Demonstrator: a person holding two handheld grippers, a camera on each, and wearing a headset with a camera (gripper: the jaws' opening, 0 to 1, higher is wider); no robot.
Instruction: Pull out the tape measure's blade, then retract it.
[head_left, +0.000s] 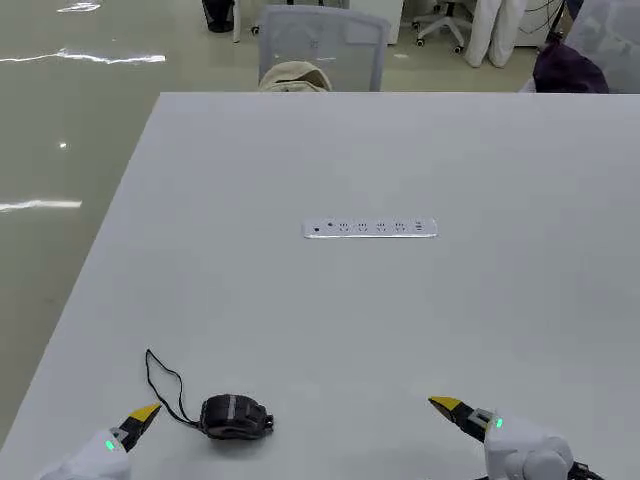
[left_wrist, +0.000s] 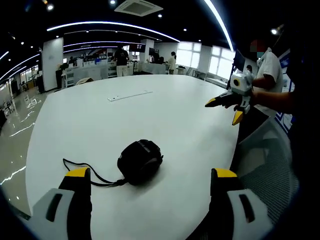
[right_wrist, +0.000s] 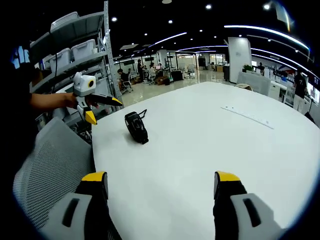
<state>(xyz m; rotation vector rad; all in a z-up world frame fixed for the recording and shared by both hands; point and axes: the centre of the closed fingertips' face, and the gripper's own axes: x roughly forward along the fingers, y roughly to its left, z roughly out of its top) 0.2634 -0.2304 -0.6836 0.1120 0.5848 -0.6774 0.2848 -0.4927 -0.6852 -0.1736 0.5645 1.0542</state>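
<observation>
A black tape measure (head_left: 235, 416) with a thin black wrist cord (head_left: 163, 381) lies on the white table (head_left: 370, 320) near its front left edge, blade not out. My left gripper (head_left: 145, 412) hovers just left of it, open, its yellow-tipped jaws wide apart in the left gripper view (left_wrist: 150, 176) with the tape measure (left_wrist: 140, 160) lying between and beyond them. My right gripper (head_left: 446, 406) sits at the front right, open, well apart from the tape measure (right_wrist: 136, 126); its jaws (right_wrist: 158, 180) hold nothing.
A white power strip (head_left: 370, 229) lies flat at the table's middle. A grey mesh chair (head_left: 320, 45) stands at the far edge. Shelving with bins (right_wrist: 75, 50) rises behind the left hand. The table edge runs close to both grippers.
</observation>
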